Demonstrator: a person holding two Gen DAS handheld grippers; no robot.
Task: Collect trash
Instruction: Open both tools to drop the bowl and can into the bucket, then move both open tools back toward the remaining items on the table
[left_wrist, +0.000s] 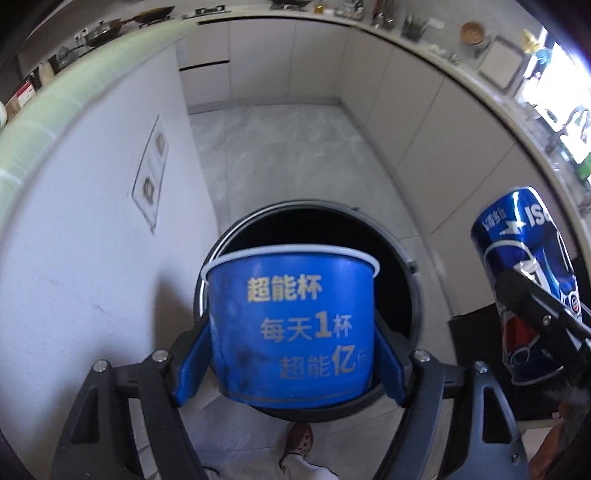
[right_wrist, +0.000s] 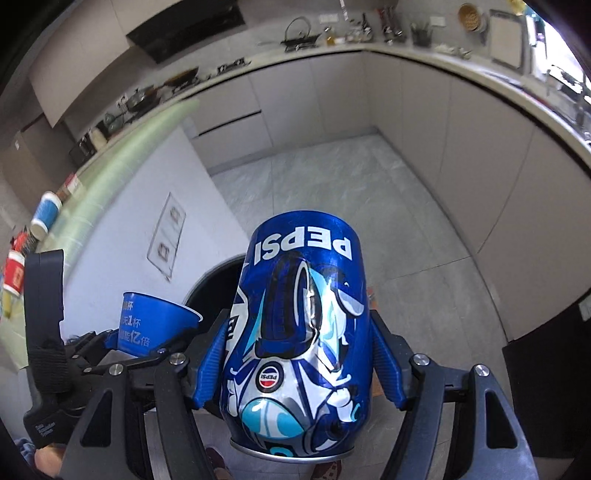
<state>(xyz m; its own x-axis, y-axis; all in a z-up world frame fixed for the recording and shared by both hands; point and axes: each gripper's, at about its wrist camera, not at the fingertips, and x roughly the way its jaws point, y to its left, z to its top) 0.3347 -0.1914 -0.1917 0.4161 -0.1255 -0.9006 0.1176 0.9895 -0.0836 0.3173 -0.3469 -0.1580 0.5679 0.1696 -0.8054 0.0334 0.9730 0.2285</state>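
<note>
My left gripper (left_wrist: 291, 358) is shut on a blue paper cup (left_wrist: 291, 328) with yellow and white Chinese print, held directly over the open mouth of a round black trash bin (left_wrist: 399, 266) on the floor. My right gripper (right_wrist: 299, 362) is shut on a dented blue Pepsi can (right_wrist: 299, 332), held upside down to the right of the bin (right_wrist: 218, 284). The can also shows in the left wrist view (left_wrist: 528, 280) at the right. The cup (right_wrist: 151, 321) and left gripper show at the lower left of the right wrist view.
A white island wall (left_wrist: 92, 240) with a socket panel (left_wrist: 151, 170) stands left of the bin. Grey cabinets (right_wrist: 461, 166) under a cluttered counter wrap the back and right. More cups (right_wrist: 44, 214) sit on the island top. Grey tiled floor (left_wrist: 295, 162) lies beyond. A dark unit (right_wrist: 546, 369) stands at right.
</note>
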